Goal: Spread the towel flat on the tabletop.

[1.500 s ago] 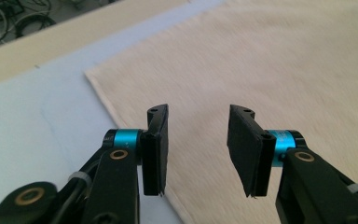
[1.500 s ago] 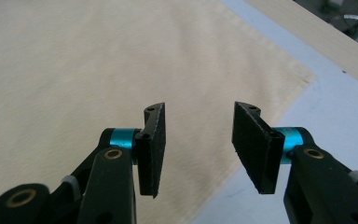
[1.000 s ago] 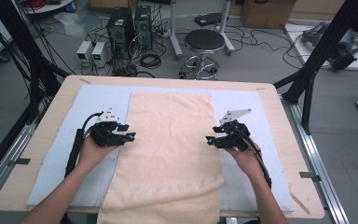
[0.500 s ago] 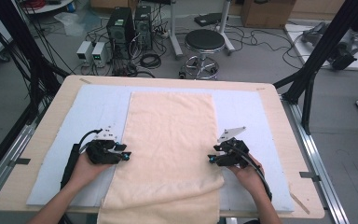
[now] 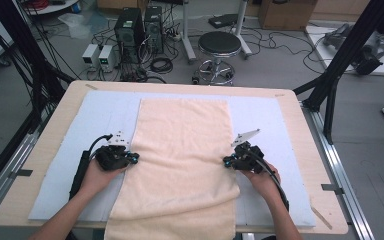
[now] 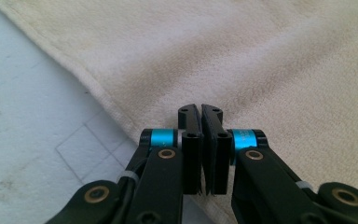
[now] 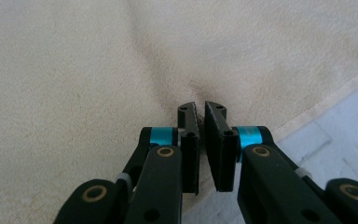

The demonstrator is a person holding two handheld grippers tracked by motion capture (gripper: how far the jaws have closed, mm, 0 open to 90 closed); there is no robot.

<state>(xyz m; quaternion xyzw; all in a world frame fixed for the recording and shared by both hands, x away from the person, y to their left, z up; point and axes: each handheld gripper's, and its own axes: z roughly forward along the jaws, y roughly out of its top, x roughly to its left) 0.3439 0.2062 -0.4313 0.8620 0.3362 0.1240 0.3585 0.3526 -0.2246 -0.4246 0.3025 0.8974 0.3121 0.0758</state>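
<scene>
A cream towel (image 5: 182,150) lies lengthwise on a pale blue mat (image 5: 105,110), and its near end hangs over the table's front edge. My left gripper (image 5: 135,159) is at the towel's left hem. In the left gripper view its jaws (image 6: 200,109) are shut on the towel (image 6: 261,56), right at the edge. My right gripper (image 5: 226,161) is at the right hem, level with the left one. In the right gripper view the jaws (image 7: 200,108) pinch the towel (image 7: 74,70), and a crease runs away from the tips.
The mat covers most of the wooden table (image 5: 50,130), with bare blue strips (image 7: 345,140) on both sides of the towel. Behind the table stand a round stool (image 5: 219,45) and computer cases (image 5: 140,25) on the floor. Black frame posts (image 5: 340,65) rise at the right.
Both hands have drawn their grippers toward the table's near edge along the towel's sides. In the last half second they have barely moved. The towel's far edge has stayed in place.
</scene>
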